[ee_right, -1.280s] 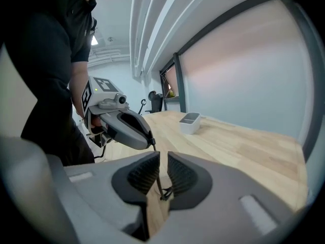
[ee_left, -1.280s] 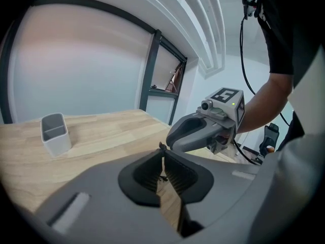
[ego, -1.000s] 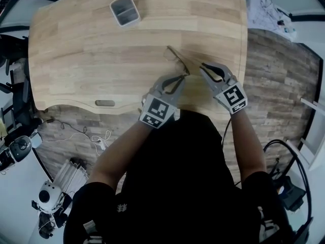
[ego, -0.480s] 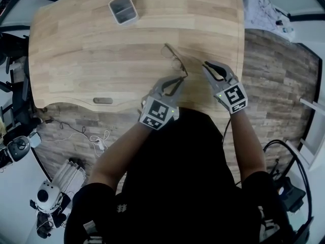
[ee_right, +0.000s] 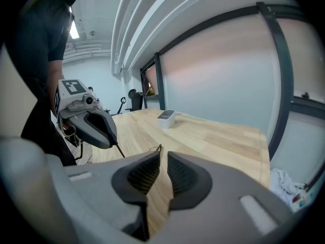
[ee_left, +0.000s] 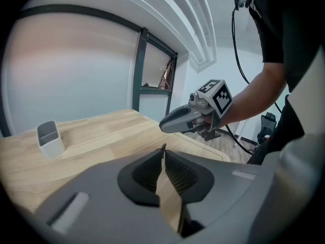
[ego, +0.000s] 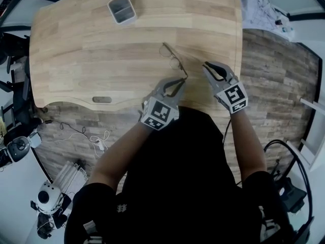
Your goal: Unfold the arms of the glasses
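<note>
Thin wire-rimmed glasses [ego: 173, 60] lie on the wooden table [ego: 91, 50] just beyond both grippers. One slim arm runs from the frame back to my left gripper [ego: 181, 80], which is shut on its end. In the right gripper view this arm sticks out of the left gripper [ee_right: 114, 140] as a thin dark rod. The left jaws have just been opening slightly, and the arm's tip is still between them [ee_left: 163, 149]. My right gripper [ego: 206, 64] hovers to the right of the glasses, jaws nearly together, nothing seen in them [ee_right: 161, 149].
A small grey-and-white tray [ego: 122, 8] stands at the far left of the table, also seen as a tray [ee_left: 49, 139] in the left gripper view. The table's near edge runs just under the grippers. Wood-pattern floor, cables and equipment lie around it.
Both grippers and the glasses have shifted only slightly on the table. The glasses' arm stays at the left gripper's tip.
</note>
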Demonstrator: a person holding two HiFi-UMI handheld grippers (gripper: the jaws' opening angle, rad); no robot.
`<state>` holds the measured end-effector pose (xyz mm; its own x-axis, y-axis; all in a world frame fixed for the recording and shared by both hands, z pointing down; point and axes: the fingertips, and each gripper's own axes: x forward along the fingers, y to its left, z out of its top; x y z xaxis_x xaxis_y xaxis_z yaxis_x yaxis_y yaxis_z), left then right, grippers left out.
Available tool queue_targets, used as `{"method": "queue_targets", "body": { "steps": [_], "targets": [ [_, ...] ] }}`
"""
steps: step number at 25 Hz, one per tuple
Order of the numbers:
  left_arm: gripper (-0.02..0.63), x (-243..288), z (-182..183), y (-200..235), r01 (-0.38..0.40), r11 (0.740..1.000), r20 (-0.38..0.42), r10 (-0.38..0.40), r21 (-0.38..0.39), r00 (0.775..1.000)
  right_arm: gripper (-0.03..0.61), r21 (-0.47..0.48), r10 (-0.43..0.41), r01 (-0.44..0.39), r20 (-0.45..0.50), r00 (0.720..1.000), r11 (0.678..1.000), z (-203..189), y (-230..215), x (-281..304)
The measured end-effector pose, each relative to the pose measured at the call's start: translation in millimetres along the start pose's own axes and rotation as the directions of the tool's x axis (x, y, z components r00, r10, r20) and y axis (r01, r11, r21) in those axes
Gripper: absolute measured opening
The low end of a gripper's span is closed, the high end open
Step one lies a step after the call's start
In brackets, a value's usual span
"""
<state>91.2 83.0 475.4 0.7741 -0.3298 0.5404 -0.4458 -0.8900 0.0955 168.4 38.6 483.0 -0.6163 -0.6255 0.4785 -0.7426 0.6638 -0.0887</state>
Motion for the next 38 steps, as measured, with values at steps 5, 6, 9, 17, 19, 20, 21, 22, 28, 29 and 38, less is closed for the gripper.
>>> {"method": "queue_targets", "body": {
  "steps": [5, 6, 9, 17, 19, 20, 21, 22, 28, 29, 38],
  "targets": [
    [0.057, 1.5, 3.1, -0.9, -0.001, 1.000, 0.019, 0.002, -0.006, 1.000, 0.037, -0.032, 0.013, -0.014, -0.014, 1.000, 0.999, -1.0, 1.0, -0.5],
    [0.066, 1.4, 4.7, -1.5, -0.002, 1.000, 0.029, 0.002, -0.006, 1.000, 0.037, -0.036, 0.015, -0.016, -0.015, 1.000, 0.999, -1.6, 1.6, -0.9],
    [0.081, -1.4, 12.6, -3.8, 0.005, 1.000, 0.061, -0.004, -0.005, 0.998, 0.037, -0.046, 0.014, -0.015, -0.017, 1.000, 0.999, -2.1, 2.5, -1.5],
    [0.087, -28.5, 41.5, 17.3, -0.057, 0.998, 0.178, 0.059, -0.016, 0.982, 0.037, -0.062, 0.032, -0.033, -0.008, 0.999, 0.998, 8.7, 10.2, 5.3],
    [0.087, -36.3, 47.4, 25.3, -0.079, 0.997, 0.198, 0.081, -0.022, 0.977, 0.037, -0.059, 0.039, -0.039, -0.006, 0.999, 0.997, 12.6, 13.9, 8.2],
    [0.087, -39.4, 49.7, 29.5, -0.090, 0.996, 0.205, 0.093, -0.026, 0.974, 0.036, -0.059, 0.043, -0.044, -0.006, 0.999, 0.997, 14.4, 15.8, 10.0],
    [0.087, -42.1, 51.6, 34.2, -0.101, 0.994, 0.211, 0.105, -0.031, 0.972, 0.037, -0.060, 0.048, -0.049, -0.007, 0.999, 0.997, 16.1, 17.9, 12.3],
    [0.087, -44.6, 53.1, 39.2, -0.113, 0.993, 0.216, 0.118, -0.036, 0.969, 0.037, -0.061, 0.054, -0.054, -0.008, 0.999, 0.997, 17.7, 20.0, 15.1],
    [0.087, -55.4, 49.6, 67.8, -0.162, 0.984, 0.222, 0.174, -0.070, 0.959, 0.036, -0.054, 0.084, -0.085, -0.032, 0.996, 0.995, 20.5, 31.7, 39.6],
    [0.087, -56.3, 47.7, 71.7, -0.165, 0.983, 0.219, 0.178, -0.074, 0.959, 0.036, -0.049, 0.088, -0.089, -0.038, 0.995, 0.995, 20.3, 32.4, 44.1],
    [0.087, -59.0, 22.2, 105.3, -0.192, 0.974, 0.181, 0.211, -0.119, 0.961, 0.037, 0.055, 0.157, -0.149, -0.185, 0.970, 0.987, -9.8, 29.9, 91.6]
  ]
}}
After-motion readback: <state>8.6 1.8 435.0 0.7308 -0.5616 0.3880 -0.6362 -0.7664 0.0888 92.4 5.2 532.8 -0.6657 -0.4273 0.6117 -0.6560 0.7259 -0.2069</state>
